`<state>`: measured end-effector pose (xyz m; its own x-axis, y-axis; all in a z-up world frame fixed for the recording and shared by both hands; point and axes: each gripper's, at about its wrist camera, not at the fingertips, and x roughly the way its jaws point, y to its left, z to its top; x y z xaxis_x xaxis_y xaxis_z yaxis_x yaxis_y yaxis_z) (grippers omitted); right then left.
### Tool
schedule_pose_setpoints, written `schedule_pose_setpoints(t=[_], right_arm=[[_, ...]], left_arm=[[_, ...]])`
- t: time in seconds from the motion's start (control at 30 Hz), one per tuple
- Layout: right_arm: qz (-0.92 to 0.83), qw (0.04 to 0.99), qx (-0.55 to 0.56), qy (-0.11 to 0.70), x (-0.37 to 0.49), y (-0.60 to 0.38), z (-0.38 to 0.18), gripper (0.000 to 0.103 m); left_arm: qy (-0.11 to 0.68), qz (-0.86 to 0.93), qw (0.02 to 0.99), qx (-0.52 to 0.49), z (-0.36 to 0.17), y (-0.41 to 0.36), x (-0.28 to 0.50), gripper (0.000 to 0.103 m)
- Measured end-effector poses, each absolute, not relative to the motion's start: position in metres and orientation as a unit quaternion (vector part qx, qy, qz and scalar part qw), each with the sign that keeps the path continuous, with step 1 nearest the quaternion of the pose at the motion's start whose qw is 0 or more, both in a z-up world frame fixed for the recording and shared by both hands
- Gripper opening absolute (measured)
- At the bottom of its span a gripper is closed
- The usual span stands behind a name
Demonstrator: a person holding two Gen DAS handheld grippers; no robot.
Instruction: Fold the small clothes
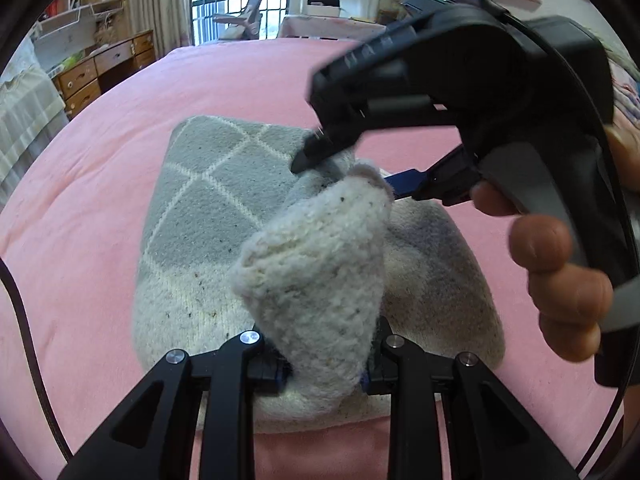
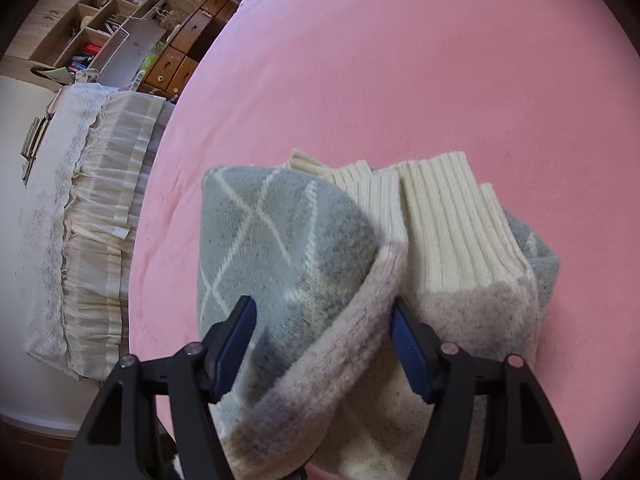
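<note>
A thick grey sock (image 1: 208,216) with a white diamond pattern and cream fleece lining lies on the pink bed (image 1: 100,168). My left gripper (image 1: 326,364) is shut on a lifted cream fold of the sock (image 1: 316,280). My right gripper (image 1: 344,164) is in the left wrist view above the sock, jaws apart around the sock's upper edge. In the right wrist view its blue pads (image 2: 236,340) stand wide on either side of the grey toe part (image 2: 280,248), and its midpoint (image 2: 324,320) lies over the fabric. Cream ribbed cuffs (image 2: 452,220) lie beyond.
The pink bed cover (image 2: 400,80) spreads all round. A wooden drawer unit (image 1: 100,68) and shelves (image 2: 100,20) stand off the bed's left side. A lace-trimmed cloth (image 2: 88,208) hangs beside the bed. A window and chair (image 1: 244,12) are at the back.
</note>
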<state>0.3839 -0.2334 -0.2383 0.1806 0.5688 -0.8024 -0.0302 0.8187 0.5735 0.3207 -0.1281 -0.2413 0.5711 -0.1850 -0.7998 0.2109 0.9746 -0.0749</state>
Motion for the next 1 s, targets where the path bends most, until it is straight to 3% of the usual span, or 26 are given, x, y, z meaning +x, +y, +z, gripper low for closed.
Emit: schedule_pose_setpoints(t=[0.13,0.3,0.33,0.37,0.47,0.63,1.0], right_arm=[[0.213,0.732,0.204,0.614,0.38,-0.233,-0.238,0.044],[0.211,0.727,0.185,0.627,0.382,-0.226,-0.239,0.044],[0.209,0.731,0.173,0.626,0.382,-0.225,-0.237,0.038],[0.206,0.738,0.153,0.624,0.382,-0.218,-0.234,0.025],[0.19,0.774,0.046,0.602,0.371,-0.194,-0.217,0.021],[0.18,0.815,-0.067,0.547,0.35,-0.172,-0.188,0.02],[0.176,0.824,-0.025,0.538,0.35,-0.239,-0.17,0.02]], left_arm=[[0.465,-0.107,0.879,0.005,-0.239,-0.128,0.328,0.023],[0.48,-0.098,0.872,0.004,-0.237,-0.126,0.337,0.024],[0.484,-0.097,0.87,0.002,-0.236,-0.126,0.339,0.024],[0.486,-0.096,0.869,0.0,-0.236,-0.126,0.341,0.024],[0.487,-0.093,0.869,-0.001,-0.234,-0.127,0.344,0.024],[0.473,-0.083,0.877,-0.005,-0.222,-0.132,0.342,0.024],[0.473,-0.114,0.873,-0.039,-0.218,-0.174,0.349,0.024]])
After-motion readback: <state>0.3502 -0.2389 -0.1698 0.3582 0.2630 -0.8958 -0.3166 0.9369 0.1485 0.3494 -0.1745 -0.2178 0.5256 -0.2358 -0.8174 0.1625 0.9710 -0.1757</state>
